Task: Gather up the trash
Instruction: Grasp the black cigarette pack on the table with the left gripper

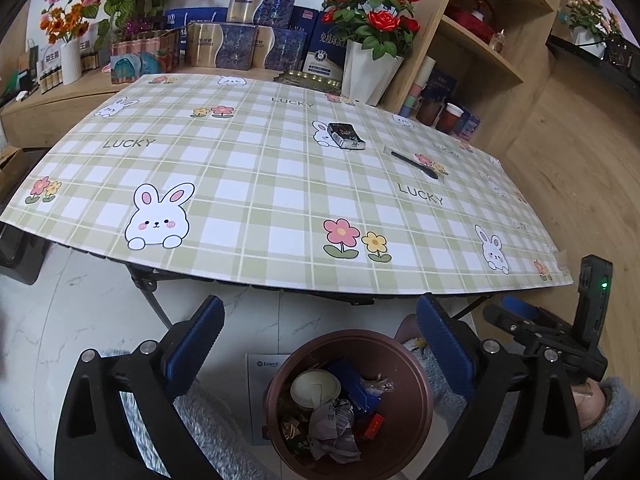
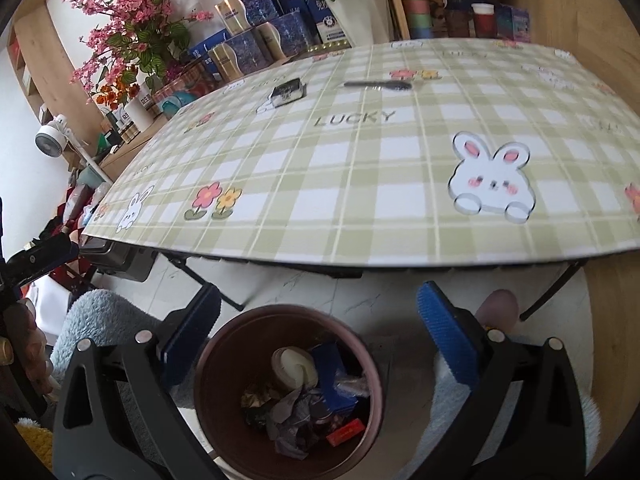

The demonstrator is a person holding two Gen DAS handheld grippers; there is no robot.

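Note:
A brown round trash bin point(image 1: 416, 396) stands on the floor below the table's near edge, holding crumpled paper, a white lid, blue and red packets. It also shows in the right wrist view point(image 2: 208, 392). My left gripper point(image 1: 320, 344) is open and empty above the bin. My right gripper point(image 2: 320, 332) is open and empty above the bin too; it appears at the right of the left wrist view point(image 1: 560, 332). On the checked tablecloth point(image 1: 248, 184) lie a small dark packet point(image 1: 346, 136) and a black pen-like stick point(image 1: 414, 165), also seen from the right wrist: packet point(image 2: 287, 91), stick point(image 2: 378, 85).
Boxes point(image 1: 236, 46), flower pots point(image 1: 370, 68) and a wooden shelf point(image 1: 480, 40) line the table's far side. Folding table legs point(image 1: 154, 300) stand near the bin. A leaflet point(image 1: 260, 388) lies on the marble floor beside the bin. Fluffy sleeves point(image 2: 104, 320) flank it.

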